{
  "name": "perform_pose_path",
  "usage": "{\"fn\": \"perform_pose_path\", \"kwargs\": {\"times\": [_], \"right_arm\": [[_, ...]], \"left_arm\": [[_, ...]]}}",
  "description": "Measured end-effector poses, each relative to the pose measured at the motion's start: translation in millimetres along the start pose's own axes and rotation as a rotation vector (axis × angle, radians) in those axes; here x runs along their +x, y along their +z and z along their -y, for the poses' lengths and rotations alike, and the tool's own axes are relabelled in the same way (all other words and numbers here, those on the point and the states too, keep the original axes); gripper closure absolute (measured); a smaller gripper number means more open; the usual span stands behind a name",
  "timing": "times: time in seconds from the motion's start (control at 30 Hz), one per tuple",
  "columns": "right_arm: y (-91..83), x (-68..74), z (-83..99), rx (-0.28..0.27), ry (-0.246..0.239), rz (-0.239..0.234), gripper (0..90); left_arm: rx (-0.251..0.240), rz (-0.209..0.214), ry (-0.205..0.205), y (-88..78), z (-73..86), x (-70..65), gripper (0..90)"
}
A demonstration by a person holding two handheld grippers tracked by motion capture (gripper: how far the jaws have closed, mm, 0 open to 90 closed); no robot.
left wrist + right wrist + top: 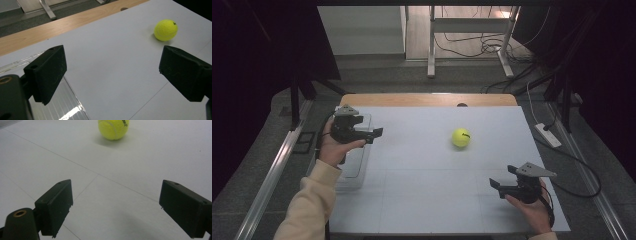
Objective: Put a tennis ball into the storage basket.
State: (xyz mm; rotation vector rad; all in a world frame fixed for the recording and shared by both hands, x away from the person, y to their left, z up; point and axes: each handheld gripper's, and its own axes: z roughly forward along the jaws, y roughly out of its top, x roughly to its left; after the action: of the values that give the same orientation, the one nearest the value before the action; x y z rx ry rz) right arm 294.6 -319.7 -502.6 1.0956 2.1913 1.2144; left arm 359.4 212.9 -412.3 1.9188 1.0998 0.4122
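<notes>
A yellow tennis ball [460,137] rests on the white table top [422,165], right of centre. My left gripper [376,134] hovers at the table's left side, over a clear plastic box [354,165], open and empty, pointing right toward the ball [165,30]. Near the front right corner my right gripper [498,184] is held open too, nothing between its jaws. In the right gripper view the ball [113,128] lies well beyond the fingertips, at the top of the frame. Both grippers are apart from the ball.
A wooden strip [427,99] runs along the table's far edge. Beyond it stand a metal frame's legs [431,60] and loose cables [482,47] on the floor. A power strip [548,135] lies off the right edge.
</notes>
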Motion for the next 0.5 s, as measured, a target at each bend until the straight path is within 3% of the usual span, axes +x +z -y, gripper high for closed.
{"fn": "perform_pose_path", "kwargs": {"times": [0.5], "right_arm": [[-1.0, 0.8, 1.2, 0.005, -0.004, -0.001, 11.6]], "left_arm": [[0.038, 0.009, 0.030, 16.7, 1.6, -12.6, 8.7]]}}
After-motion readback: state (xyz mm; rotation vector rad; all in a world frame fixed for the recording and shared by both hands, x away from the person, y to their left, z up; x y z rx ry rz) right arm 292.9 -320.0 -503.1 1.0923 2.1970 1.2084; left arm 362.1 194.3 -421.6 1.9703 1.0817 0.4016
